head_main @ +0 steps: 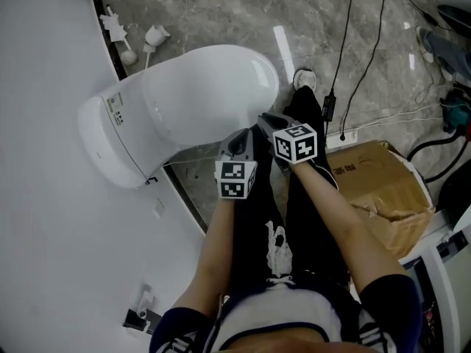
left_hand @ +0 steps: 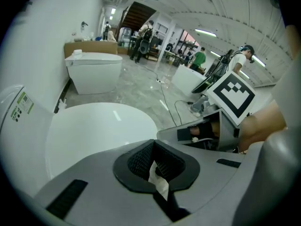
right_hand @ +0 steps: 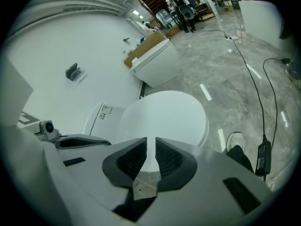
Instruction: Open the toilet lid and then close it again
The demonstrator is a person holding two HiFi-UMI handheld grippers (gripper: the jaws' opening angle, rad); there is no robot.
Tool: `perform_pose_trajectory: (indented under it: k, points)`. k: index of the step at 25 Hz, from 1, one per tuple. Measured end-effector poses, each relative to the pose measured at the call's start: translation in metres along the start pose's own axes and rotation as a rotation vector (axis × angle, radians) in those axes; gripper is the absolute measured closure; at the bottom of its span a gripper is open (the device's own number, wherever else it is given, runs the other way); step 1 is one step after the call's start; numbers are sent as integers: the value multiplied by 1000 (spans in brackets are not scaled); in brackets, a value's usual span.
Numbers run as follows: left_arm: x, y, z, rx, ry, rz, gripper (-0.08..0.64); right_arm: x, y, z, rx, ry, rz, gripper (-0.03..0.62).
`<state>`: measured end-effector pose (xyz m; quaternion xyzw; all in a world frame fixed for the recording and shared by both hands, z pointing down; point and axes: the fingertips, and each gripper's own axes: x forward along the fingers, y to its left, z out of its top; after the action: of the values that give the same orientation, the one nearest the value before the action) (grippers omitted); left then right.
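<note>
Lid [head_main: 213, 87] is recorded flat down on the toilet [head_main: 110, 142], just ahead of both grippers and untouched, so lifting and lowering are judged outstanding; left gripper [left_hand: 156, 166] is pressed shut, right gripper [right_hand: 150, 157] all but shut, nothing held by either.

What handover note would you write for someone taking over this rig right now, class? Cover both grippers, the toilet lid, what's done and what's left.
Left hand-held gripper: shut, empty.
Right hand-held gripper: shut, empty.
Both hang by the front end of the toilet lid; no contact visible.
Lid: down, closed.
Done: nothing the pictures confirm.
Left: raise the lid, then lower it again.
</note>
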<state>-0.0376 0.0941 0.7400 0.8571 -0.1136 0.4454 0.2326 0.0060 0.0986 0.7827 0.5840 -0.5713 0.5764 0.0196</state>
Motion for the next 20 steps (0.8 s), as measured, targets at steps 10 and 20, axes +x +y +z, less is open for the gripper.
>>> perform_pose_trajectory:
  k: [10, 20]
  points:
    - [20, 5, -10, 29, 60, -8, 554, 29, -51, -27, 128, 91, -71, 486]
    - [38, 6, -14, 50, 108, -32, 554, 47, -94, -36, 285, 109, -68, 466]
